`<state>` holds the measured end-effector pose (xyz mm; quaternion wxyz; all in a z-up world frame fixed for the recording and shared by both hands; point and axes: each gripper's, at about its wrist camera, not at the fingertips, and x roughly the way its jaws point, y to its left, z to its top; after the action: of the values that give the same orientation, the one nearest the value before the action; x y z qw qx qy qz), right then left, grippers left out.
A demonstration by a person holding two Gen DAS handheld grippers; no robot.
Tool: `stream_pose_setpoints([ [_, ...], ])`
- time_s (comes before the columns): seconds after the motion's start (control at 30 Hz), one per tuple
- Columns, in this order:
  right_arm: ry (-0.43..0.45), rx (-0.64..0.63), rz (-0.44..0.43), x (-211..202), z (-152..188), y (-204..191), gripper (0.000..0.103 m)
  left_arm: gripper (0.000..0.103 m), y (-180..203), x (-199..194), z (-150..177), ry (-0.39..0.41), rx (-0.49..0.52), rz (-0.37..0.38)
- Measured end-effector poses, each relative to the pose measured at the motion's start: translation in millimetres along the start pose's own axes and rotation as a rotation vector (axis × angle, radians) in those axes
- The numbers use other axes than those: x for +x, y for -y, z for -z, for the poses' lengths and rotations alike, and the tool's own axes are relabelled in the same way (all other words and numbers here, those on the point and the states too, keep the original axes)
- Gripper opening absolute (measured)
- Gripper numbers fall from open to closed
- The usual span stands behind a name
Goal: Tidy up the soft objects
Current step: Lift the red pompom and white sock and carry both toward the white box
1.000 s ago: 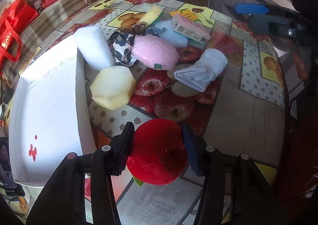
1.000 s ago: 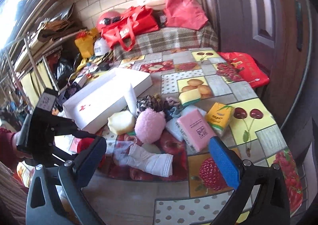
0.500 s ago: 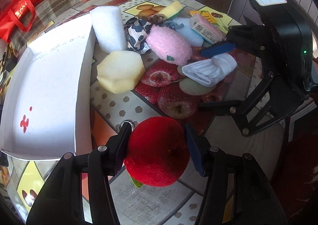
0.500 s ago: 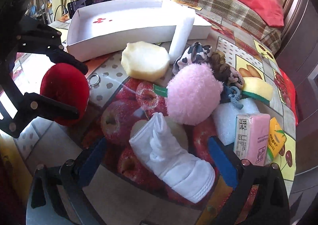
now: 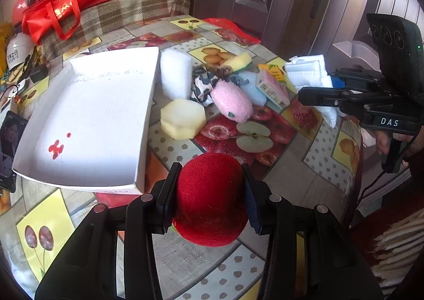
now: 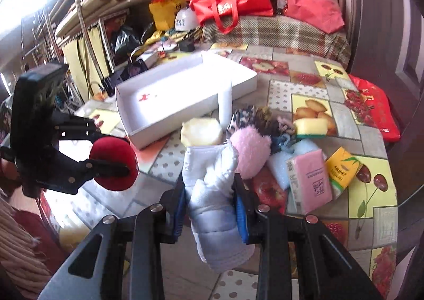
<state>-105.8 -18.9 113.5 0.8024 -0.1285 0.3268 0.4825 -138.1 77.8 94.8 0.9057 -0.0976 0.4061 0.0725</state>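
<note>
- Left wrist view: our left gripper (image 5: 210,191) closing its jaws on the red plush ball (image 5: 210,199), pads pressing both sides, just beside the white box (image 5: 143,141).
- Right wrist view: our right gripper (image 6: 209,204) closing its jaws on the white folded cloth (image 6: 212,194), clamped and raised above the table (image 6: 304,88); pink puff (image 6: 251,149) lies just beyond.

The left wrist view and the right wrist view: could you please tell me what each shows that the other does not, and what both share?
Only the left wrist view shows the cut-apple print on the tablecloth, clear of objects.

Only the right wrist view shows the yellow curtains and the shelving behind the table.

Both show the white box, the pink fluffy ball, the left hand-held gripper closing on the red ball, and the right hand-held gripper closing on the white cloth.
</note>
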Motion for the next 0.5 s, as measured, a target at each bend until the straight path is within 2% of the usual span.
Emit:
stream_pose_setpoints([
  [0.07,0.091,0.028,0.009,-20.4,-19.6,-1.7,0.031,0.043,-3.2,-22.6,-12.5,0.068,-0.014,-0.034],
  [0.23,0.303,0.111,0.008,-65.4,-71.9,-7.9,0.031,0.043,-15.3,-99.5,-42.9,0.298,-0.047,-0.134],
  [0.37,0.439,0.139,0.0,-96.8,-111.8,-16.3,0.031,0.043,-39.8,-171.3,-56.0,0.424,-0.05,-0.273],
  [0.5,0.553,0.14,-0.033,-127.9,-155.0,-24.8,0.031,0.043,-69.1,-253.3,-83.1,0.549,-0.054,-0.406],
])
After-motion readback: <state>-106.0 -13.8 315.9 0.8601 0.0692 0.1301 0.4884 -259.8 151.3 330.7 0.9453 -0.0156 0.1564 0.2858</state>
